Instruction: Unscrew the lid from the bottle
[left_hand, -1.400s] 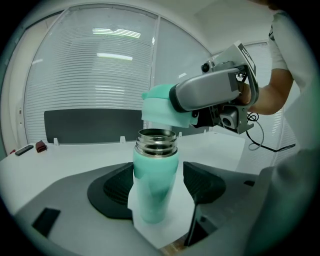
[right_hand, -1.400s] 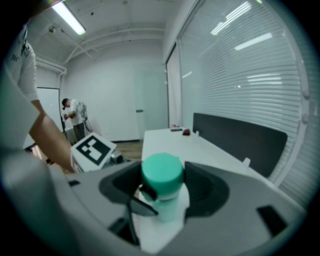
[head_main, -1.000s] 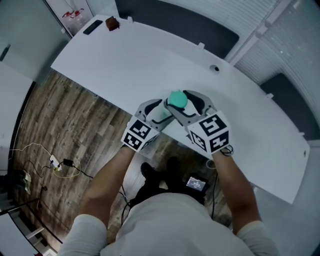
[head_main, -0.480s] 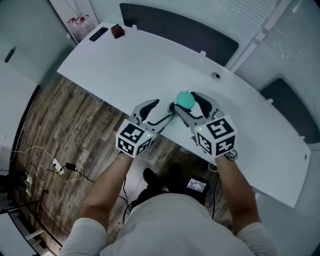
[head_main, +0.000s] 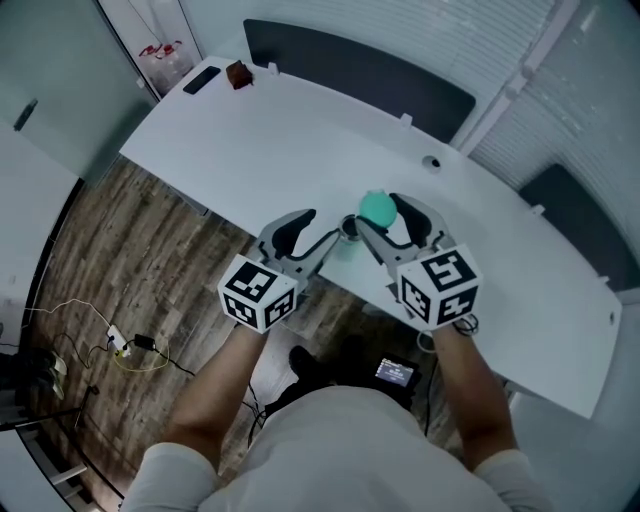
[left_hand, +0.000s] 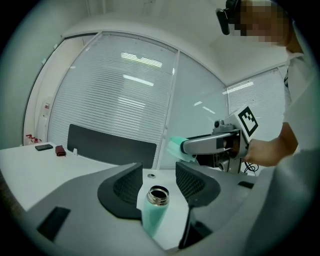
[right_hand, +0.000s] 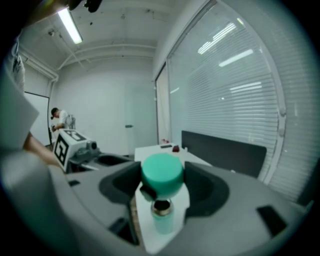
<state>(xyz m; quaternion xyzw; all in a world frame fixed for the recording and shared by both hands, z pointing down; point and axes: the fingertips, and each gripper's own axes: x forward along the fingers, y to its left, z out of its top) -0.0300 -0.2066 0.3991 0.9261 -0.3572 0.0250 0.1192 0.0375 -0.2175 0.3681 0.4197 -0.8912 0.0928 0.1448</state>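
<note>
The bottle (left_hand: 155, 212) is set upright on the counter (head_main: 300, 130), with its mouth uncovered. The lid (right_hand: 161, 172) is pinched between the jaws of the right tool (right_hand: 161, 176) and held above the bottle, clear of it. The jaws of the left tool (left_hand: 159, 172) are spread and have just been closing. The bottle is seen low in their gap, touched by neither pad.
</note>
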